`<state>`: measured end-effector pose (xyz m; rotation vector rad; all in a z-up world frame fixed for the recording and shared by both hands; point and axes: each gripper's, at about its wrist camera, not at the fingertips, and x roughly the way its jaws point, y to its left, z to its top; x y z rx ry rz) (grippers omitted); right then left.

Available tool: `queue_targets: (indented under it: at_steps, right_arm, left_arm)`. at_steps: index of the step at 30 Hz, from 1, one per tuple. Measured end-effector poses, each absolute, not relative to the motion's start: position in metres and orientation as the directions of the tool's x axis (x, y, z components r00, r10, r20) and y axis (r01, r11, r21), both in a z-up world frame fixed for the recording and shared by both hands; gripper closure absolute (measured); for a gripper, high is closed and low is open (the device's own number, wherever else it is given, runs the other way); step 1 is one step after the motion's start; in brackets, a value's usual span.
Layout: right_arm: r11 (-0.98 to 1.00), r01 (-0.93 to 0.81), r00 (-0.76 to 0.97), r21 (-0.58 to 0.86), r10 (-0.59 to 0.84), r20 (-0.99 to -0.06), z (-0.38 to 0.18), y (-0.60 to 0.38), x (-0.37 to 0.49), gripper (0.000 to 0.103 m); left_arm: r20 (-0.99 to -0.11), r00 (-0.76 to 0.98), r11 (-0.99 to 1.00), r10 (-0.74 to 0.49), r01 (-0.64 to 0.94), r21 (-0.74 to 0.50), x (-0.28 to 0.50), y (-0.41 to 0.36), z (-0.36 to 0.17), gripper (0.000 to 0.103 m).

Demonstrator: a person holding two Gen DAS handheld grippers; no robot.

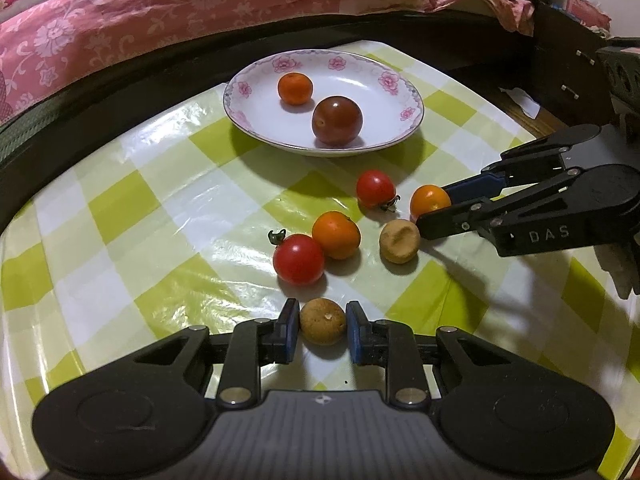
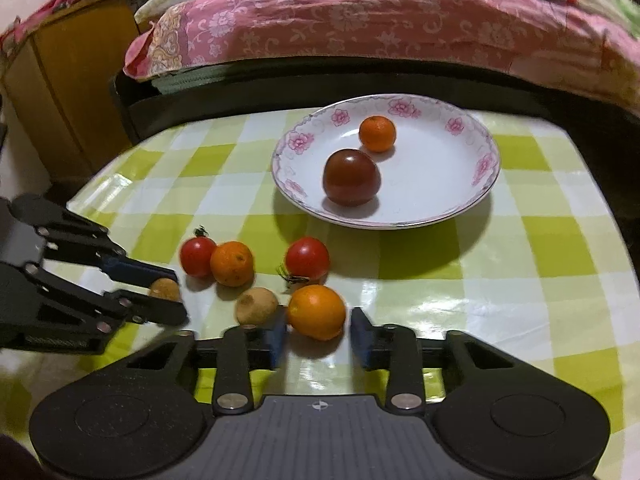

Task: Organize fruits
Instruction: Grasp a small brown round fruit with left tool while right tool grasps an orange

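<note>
A white floral plate [image 1: 256, 80] [image 2: 476, 196] holds a small orange [image 1: 295, 88] [image 2: 377, 133] and a dark red tomato [image 1: 337, 120] [image 2: 351, 177]. My left gripper [image 1: 322, 327] [image 2: 170, 294] brackets a brown longan [image 1: 322, 321] [image 2: 164, 289], the pads at its sides. My right gripper [image 2: 318, 338] [image 1: 430, 205] stands around an orange [image 2: 317, 312] [image 1: 429, 200], with a small gap on the right. On the cloth lie two red tomatoes [image 1: 298, 258] [image 1: 375, 188], another orange [image 1: 336, 235] and a second longan [image 1: 399, 241].
The table has a green and white checked cloth [image 1: 140, 208] [image 2: 520, 280]. A bed with a pink floral quilt [image 1: 160, 12] [image 2: 360, 28] runs along the far edge. A wooden cabinet [image 2: 60, 92] stands at the far left in the right wrist view.
</note>
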<state>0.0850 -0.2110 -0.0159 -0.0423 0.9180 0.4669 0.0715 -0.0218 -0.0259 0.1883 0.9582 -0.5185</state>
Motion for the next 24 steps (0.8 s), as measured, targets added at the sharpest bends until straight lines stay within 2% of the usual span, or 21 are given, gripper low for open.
queue_targets:
  at_steps: [7, 11, 15, 24]
  right_arm:
    - [0.908, -0.397, 0.513, 0.136, 0.343, -0.787, -0.010, -0.212, 0.081, 0.076]
    - [0.905, -0.423, 0.534, 0.050, 0.293, -0.793, -0.014, -0.206, 0.078, 0.075]
    - [0.902, -0.430, 0.547, 0.041, 0.297, -0.783, -0.016, -0.205, 0.079, 0.074]
    - [0.903, -0.427, 0.554, 0.044, 0.299, -0.777, -0.020, -0.204, 0.081, 0.072]
  left_arm:
    - [-0.815, 0.472, 0.860, -0.336, 0.507, -0.060, 0.069, -0.022, -0.025, 0.070]
    - [-0.815, 0.479, 0.853, -0.327, 0.521, -0.036, 0.067, -0.023, -0.027, 0.070]
    - [-0.808, 0.499, 0.841, -0.315, 0.540, 0.006, 0.062, -0.026, -0.028, 0.069]
    - [-0.809, 0.501, 0.845, -0.308, 0.535, 0.010, 0.061, -0.025, -0.028, 0.067]
